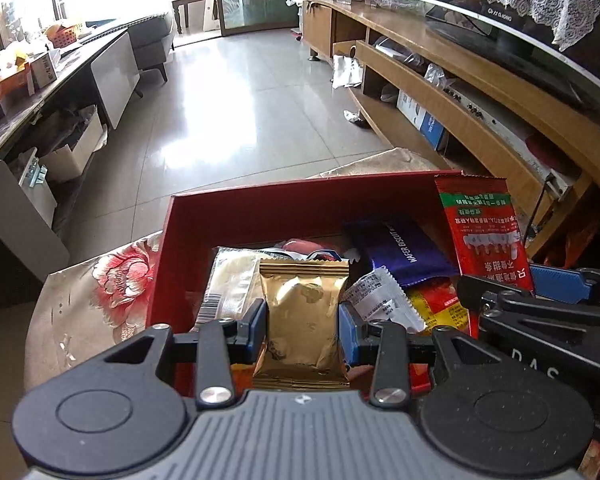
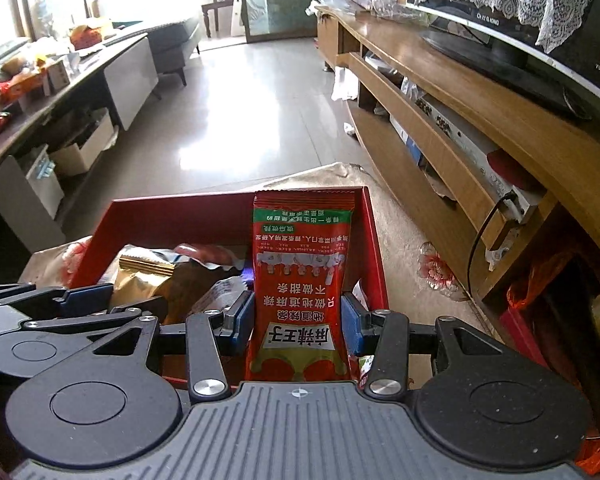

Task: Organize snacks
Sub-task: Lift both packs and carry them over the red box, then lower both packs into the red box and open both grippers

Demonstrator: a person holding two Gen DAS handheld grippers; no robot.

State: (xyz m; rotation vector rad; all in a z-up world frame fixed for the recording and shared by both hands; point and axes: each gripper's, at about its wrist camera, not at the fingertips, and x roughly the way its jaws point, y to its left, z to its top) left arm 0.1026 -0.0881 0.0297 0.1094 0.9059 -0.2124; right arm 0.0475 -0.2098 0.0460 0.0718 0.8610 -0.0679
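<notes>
Snacks fill a red box (image 1: pixel 236 216) that sits on a table (image 1: pixel 80 312) covered with a flowered cloth. Nearest the left camera, the left tool (image 1: pixel 302 330) is clamped on a gold packet (image 1: pixel 304 320), its blue pads pressing both sides, with the packet over the near part of the box. Beside it on the right, the right tool (image 2: pixel 298 320) is clamped on a red packet (image 2: pixel 300 280) that stands upright over the box's right side, its top edge level with the far wall in the right view. Under and behind the gold packet lie a clear packet (image 1: pixel 230 280) on the left, a white wrapper (image 1: pixel 380 296) and a purple wafer pack (image 1: pixel 404 248) toward the box's far right. Beyond the table lies a tiled floor (image 1: pixel 236 112), with a wooden TV stand (image 1: pixel 480 92) along the right and a long counter (image 1: pixel 40 96) on the left.
</notes>
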